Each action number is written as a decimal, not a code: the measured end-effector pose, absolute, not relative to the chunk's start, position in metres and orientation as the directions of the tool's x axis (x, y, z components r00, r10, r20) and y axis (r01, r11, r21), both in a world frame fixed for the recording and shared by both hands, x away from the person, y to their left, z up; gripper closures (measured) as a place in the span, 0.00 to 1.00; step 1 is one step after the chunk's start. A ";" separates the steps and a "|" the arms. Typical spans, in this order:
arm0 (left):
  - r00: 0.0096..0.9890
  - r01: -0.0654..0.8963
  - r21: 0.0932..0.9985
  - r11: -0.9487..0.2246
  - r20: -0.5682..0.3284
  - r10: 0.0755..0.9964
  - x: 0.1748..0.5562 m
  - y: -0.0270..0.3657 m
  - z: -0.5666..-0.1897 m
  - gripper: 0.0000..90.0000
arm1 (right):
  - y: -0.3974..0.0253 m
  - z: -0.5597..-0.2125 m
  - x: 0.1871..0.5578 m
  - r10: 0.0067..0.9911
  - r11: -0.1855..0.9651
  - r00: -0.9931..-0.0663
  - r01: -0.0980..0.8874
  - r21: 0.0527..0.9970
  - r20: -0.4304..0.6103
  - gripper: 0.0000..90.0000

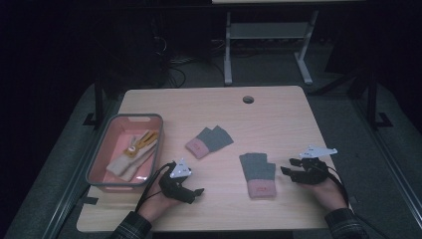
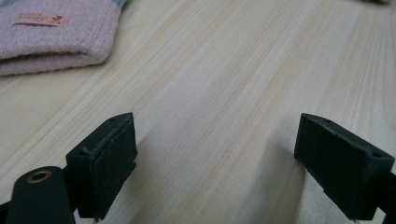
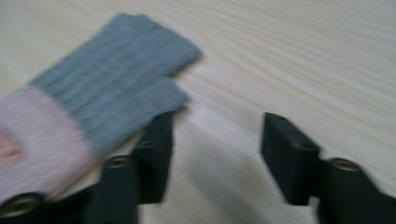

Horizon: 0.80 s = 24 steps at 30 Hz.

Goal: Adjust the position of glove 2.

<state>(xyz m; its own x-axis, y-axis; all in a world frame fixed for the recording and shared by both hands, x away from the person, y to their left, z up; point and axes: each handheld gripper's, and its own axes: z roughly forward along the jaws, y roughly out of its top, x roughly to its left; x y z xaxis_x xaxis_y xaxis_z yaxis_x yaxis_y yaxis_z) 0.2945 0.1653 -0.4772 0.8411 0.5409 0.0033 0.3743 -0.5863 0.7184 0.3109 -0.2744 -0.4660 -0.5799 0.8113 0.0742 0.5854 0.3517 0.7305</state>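
Two grey gloves with pink cuffs lie on the tabletop: the near glove just left of the right gripper, the far glove toward the middle, above and right of the left gripper. A bin at the left edge already holds a tan pair, so the likely job is to move the grey ones in with it. Both sets of jaws stand released and hold nothing. In the right gripper view the glove lies flat beside one jaw, with bare wood between the two, and the frame is blurred. The main risk is a close on nothing: the knit lies thin against the wood, and jaws coming in level may slide over it or only push it along. A pinch on one layer of a finger end could let the rest drag and fold, or slip out on the way across. In the left gripper view a pink cuff sits off to the upper left, well out of line, so closing there would catch only air.
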 end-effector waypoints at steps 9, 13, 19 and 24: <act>0.840 0.384 0.704 -0.597 0.002 0.543 0.295 0.162 -0.475 0.14 | -0.280 -0.483 0.319 0.863 0.330 -0.504 0.603 0.727 0.026 0.17; 0.836 0.400 0.693 -0.600 -0.007 0.549 0.297 0.158 -0.471 0.22 | -0.279 -0.483 0.319 0.865 0.326 -0.501 0.607 0.725 0.031 0.16; 0.843 0.415 0.687 -0.596 -0.043 0.536 0.307 0.146 -0.459 0.43 | -0.279 -0.483 0.319 0.864 0.328 -0.503 0.606 0.725 0.030 0.15; 0.838 0.422 0.689 -0.589 -0.048 0.544 0.315 0.140 -0.451 0.64 | -0.279 -0.483 0.319 0.864 0.328 -0.503 0.606 0.725 0.030 0.16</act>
